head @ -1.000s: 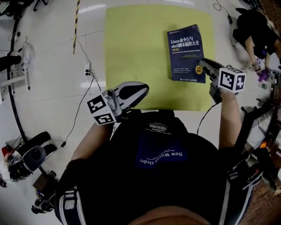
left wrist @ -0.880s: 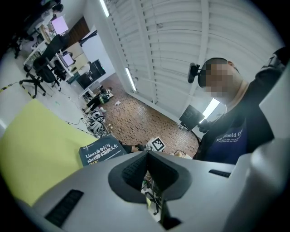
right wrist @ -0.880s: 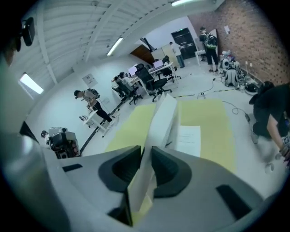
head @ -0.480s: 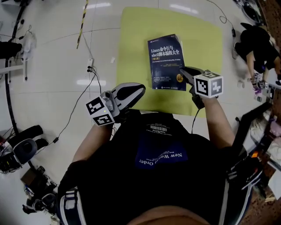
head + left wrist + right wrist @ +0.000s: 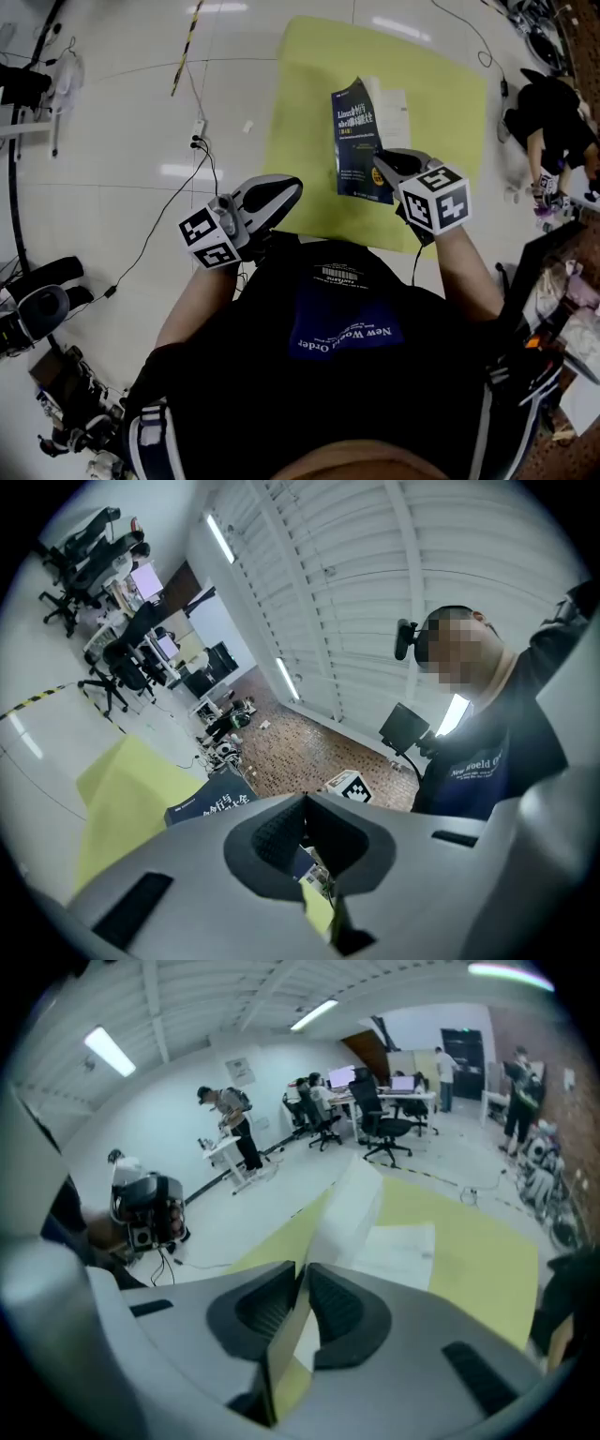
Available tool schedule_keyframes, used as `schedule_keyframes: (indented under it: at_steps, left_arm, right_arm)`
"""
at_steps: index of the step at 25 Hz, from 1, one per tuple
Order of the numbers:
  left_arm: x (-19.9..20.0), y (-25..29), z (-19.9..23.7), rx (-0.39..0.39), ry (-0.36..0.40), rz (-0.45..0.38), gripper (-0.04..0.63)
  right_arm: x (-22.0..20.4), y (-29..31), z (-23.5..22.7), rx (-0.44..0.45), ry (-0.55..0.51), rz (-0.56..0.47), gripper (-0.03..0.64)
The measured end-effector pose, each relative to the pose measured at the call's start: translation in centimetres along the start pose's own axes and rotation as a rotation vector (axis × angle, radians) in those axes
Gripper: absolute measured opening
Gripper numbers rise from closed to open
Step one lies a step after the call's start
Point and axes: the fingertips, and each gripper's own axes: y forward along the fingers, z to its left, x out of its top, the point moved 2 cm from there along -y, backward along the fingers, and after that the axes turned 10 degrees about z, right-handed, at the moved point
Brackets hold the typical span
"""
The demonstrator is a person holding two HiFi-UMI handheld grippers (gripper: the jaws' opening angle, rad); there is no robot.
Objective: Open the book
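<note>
A dark blue book (image 5: 359,141) lies on the yellow mat (image 5: 300,112). Its front cover is lifted to about upright, and a white page (image 5: 395,106) shows under it. My right gripper (image 5: 381,166) is shut on the cover's near free edge. In the right gripper view the thin cover (image 5: 343,1211) stands pinched between the pads of the right gripper (image 5: 302,1275), whose jaws have just been closing on it. My left gripper (image 5: 292,187) hovers shut near the mat's front left edge, clear of the book. The left gripper view shows the left gripper (image 5: 302,804) with its jaws meeting and nothing between them.
A power strip with cables (image 5: 198,132) lies on the white floor left of the mat. A person in black (image 5: 553,108) crouches at the right. Camera gear (image 5: 33,314) sits at the far left. Office chairs and desks (image 5: 389,1129) stand beyond the mat.
The book's cover has gone from flat to raised on edge, baring a white page. My right gripper has moved left with the cover and rolled. The left gripper has barely shifted.
</note>
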Motion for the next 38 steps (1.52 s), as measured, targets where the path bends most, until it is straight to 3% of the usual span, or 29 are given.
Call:
schedule_keyframes:
  at_steps: [3,8,12,14,16,18,21,24,27,32,38]
  left_arm:
    - [0.3,-0.6,-0.1,0.003,0.001,-0.026,0.006]
    - [1.4,-4.0,-0.8,0.053,0.018,-0.077,0.006]
    - [1.3,-7.3,-1.2,0.120,0.022,-0.112,0.006]
    - [0.7,-9.1,-2.1,0.146,0.020,-0.126,0.006]
    - [0.5,-11.4,-3.4,0.159,0.018,-0.140,0.006]
    - [1.0,-14.3,-4.2,0.163,0.013,-0.149,0.006]
    - [1.1,-15.7,-4.7,0.166,0.001,-0.156,0.006]
    - [-0.9,-11.9,-5.2,0.154,0.007,-0.155,0.006]
    - [-1.0,-10.0,-5.6,0.134,0.018,-0.139,0.006]
    - [2.1,-8.6,-7.1,0.106,0.031,-0.105,0.006]
    - [4.5,-4.5,-9.0,0.063,0.112,-0.073,0.006]
  right_arm:
    - [1.8,1.4,4.0,-0.018,-0.154,0.024,0.040]
    - [4.1,5.1,10.4,0.113,-0.241,0.020,0.054]
    - [4.6,9.4,13.9,0.283,-0.201,0.030,0.074]
    - [4.4,10.6,15.9,0.413,-0.164,0.019,0.095]
    - [4.4,10.3,17.8,0.566,-0.078,-0.022,0.078]
    - [5.5,9.3,18.4,0.639,0.038,-0.100,0.078]
    - [4.8,8.3,15.6,0.536,0.103,-0.151,0.077]
    - [-0.8,9.1,10.3,0.379,0.064,-0.054,0.077]
    - [-3.0,9.7,9.7,0.372,0.046,-0.013,0.077]
    - [1.0,3.8,9.6,0.415,0.081,-0.202,0.077]
    - [3.3,-7.7,5.2,0.354,0.099,-0.513,0.050]
